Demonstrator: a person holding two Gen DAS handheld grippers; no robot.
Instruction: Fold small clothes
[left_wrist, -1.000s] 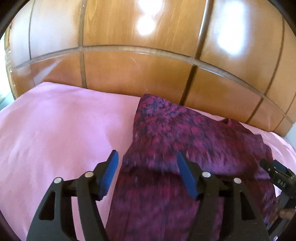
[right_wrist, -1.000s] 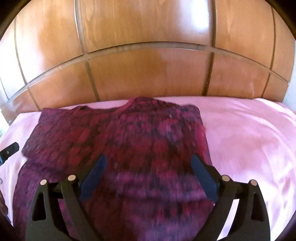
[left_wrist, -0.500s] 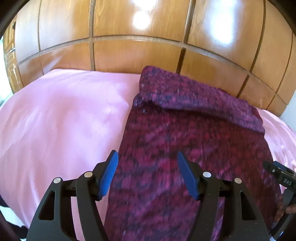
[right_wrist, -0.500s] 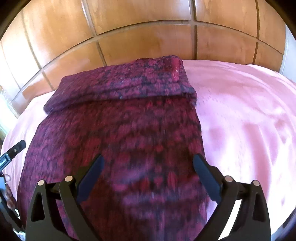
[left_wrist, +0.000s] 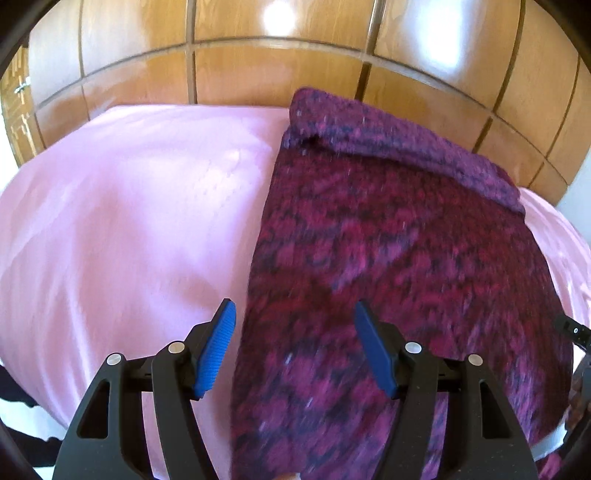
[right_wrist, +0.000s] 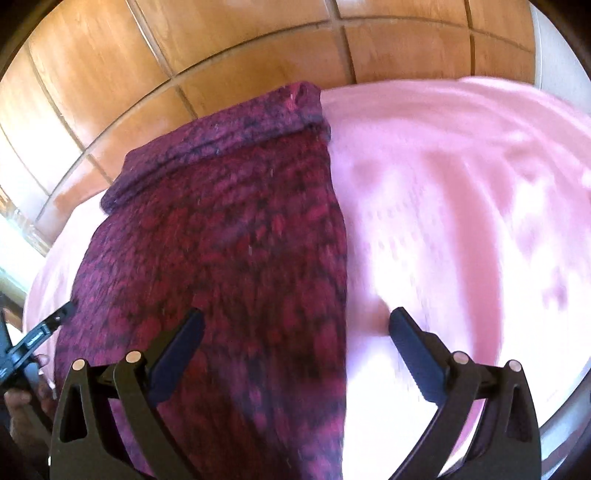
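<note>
Here, no containers anywhere: only a dark red and purple knitted sweater (left_wrist: 399, 266) spread flat on a bed under a pink sheet (left_wrist: 122, 221), far end rolled or folded over into a thick band just beside the glossy wooden panelling (left_wrist: 229, 85) behind. Mottled knit, blurred in the near part in both views. Left tongs (left_wrist: 293, 350) spread fairly wide, blue ribbed pads apart, gripping nothing; left pad over the pink sheet, right pad over the knit, with the sweater's left edge running between them. Right tongs (right_wrist: 295, 354) likewise wide apart and empty, dark pads set one over the knit, one over the sheet, straddling the sweater's right edge. Impossible to tell whether either pair touches the cloth. Only in the left wrist view: a broad stretch of sheet left of the sweater. Only in the right wrist view: the sheet to its right, a pale upright strip (right_wrist: 554, 40) at the panelling's end, and, low at the left border, fingers (right_wrist: 22, 402) around the other tool's black frame.
</note>
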